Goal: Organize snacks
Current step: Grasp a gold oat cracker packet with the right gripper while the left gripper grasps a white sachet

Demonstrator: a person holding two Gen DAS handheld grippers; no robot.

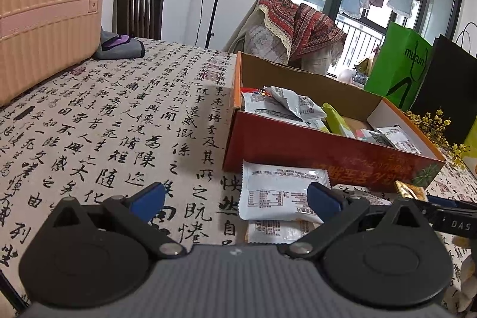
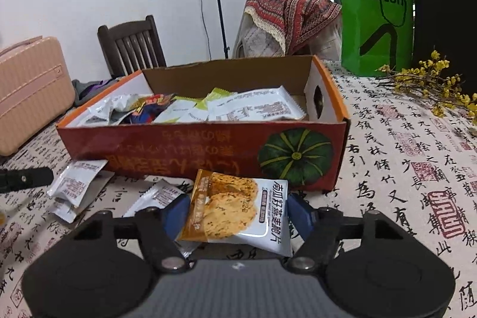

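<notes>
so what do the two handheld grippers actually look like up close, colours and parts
Both match. The left gripper and right gripper each have a ribbed grey body, two round black discs, black link arms on silver pivot pins, and blue fingertip pads. White lettering reading DAS shows on the right gripper's black side in the left wrist view.

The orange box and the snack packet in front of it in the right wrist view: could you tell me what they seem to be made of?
The orange box looks like printed cardboard: brown unprinted inner walls, folded corners, matte outside with a pumpkin picture. The snack packet looks like glossy plastic film, possibly foil-lined: it shows sheen, wrinkles and a crimped serrated end.
</notes>
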